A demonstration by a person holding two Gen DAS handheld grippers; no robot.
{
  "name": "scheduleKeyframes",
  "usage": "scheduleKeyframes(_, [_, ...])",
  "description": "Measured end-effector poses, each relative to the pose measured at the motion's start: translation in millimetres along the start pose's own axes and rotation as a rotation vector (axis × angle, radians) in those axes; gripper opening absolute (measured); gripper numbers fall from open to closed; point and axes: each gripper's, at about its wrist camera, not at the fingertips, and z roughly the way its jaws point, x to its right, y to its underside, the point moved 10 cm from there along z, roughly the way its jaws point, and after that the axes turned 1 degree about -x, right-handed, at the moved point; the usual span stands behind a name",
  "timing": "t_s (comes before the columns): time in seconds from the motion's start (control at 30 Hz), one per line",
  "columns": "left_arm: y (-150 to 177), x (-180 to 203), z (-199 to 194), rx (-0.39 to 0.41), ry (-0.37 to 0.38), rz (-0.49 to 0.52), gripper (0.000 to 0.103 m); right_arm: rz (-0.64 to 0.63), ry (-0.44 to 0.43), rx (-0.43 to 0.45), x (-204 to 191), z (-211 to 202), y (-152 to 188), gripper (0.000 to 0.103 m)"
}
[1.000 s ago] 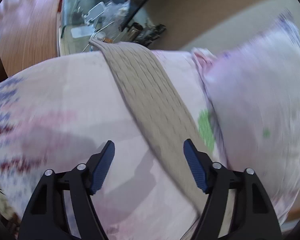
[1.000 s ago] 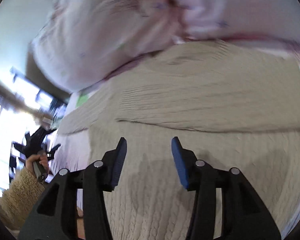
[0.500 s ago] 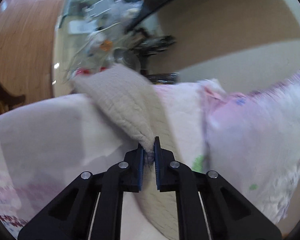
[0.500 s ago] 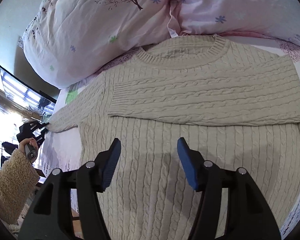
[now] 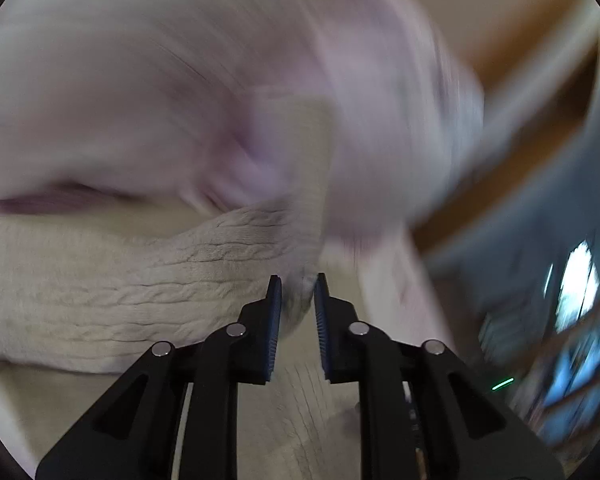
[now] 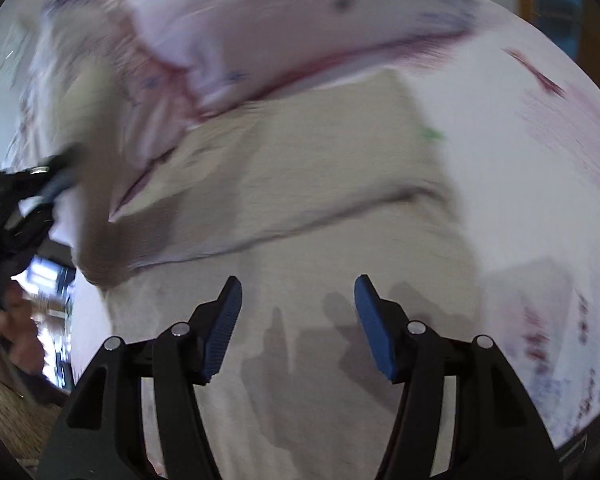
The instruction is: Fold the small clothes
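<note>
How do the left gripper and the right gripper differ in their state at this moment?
The left gripper is nearly shut and pinches a fold of the beige sweater's sleeve; the right gripper stands wide open and holds nothing. The left one has knit between its pads; the right one only hangs above the sweater's body. Both have black frames and blue pads.

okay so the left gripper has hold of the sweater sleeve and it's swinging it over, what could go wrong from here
1. The left gripper pinches only the very end of the sleeve, and the view is smeared by fast motion. The knit could slip out mid-swing.

2. The pillow lies right against the top edge of the sweater. The sleeve may land on it instead of flat.

3. The right gripper hangs open above the sweater, pinning nothing, so the body could get dragged.
</note>
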Motion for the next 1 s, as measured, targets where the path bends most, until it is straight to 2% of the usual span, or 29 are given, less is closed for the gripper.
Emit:
scheduleKeyframes(0.03, [18.2,9.6,30.9,-0.088,-0.048,0.029,0.016,0.031,0.003,-0.002,15.6,-5.5,3.3,0.058])
scheduleKeyframes(0.07, [34.8,11.9,43.0,-0.149,-0.042,-0.01,0.016,0.047,0.004,-0.003,24.1,-9.4,5.4,0.058])
scheduleKeyframes(0.1, [43.7,13.0,42.9,-0.16,-0.017,-0.042,0.016,0.066,0.001,0.002,36.9,-17.1,9.6,0.058])
scheduleKeyframes(0.13, [51.5,8.5,32.2,-0.14,-0.005,-0.059,0.016,0.077,-0.002,0.009,48.0,-24.5,14.2,0.058])
scheduleKeyframes(0.2, [62.1,-15.1,1.5,-0.089,-0.084,-0.041,0.017,0.09,-0.013,-0.003,63.2,-32.7,24.9,0.058])
scheduleKeyframes(0.23, [69.2,-34.2,-18.0,-0.071,-0.125,-0.059,0.021,0.1,-0.026,-0.021,70.7,-34.9,32.2,0.058])
scheduleKeyframes(0.3, [84.8,-73.5,-53.4,-0.051,-0.176,-0.131,0.028,0.119,-0.064,-0.063,83.5,-37.0,49.4,0.053])
scheduleKeyframes(0.33, [102.6,-100.7,-78.2,-0.047,-0.221,-0.191,0.031,0.124,-0.079,-0.081,86.6,-36.7,56.0,0.051])
scheduleKeyframes(0.43, [150.1,-158.3,-130.6,-0.049,-0.302,-0.339,0.031,0.126,-0.144,-0.146,89.0,-33.5,76.6,0.046])
scheduleKeyframes(0.57, [218.5,-191.4,-166.6,-0.089,-0.358,-0.475,0.031,0.102,-0.195,-0.228,84.0,-26.2,101.4,0.04])
scheduleKeyframes(0.7, [265.1,-185.5,-163.5,-0.15,-0.355,-0.53,0.031,0.109,-0.275,-0.285,74.8,-24.6,118.1,0.033])
scheduleKeyframes(0.77, [273.6,-179.2,-163.8,-0.143,-0.349,-0.531,0.031,0.105,-0.299,-0.313,70.1,-24.4,125.1,0.032])
scheduleKeyframes(1.0, [294.7,-150.6,-157.0,-0.205,-0.292,-0.517,0.031,0.076,-0.371,-0.4,52.6,-24.0,153.8,0.031])
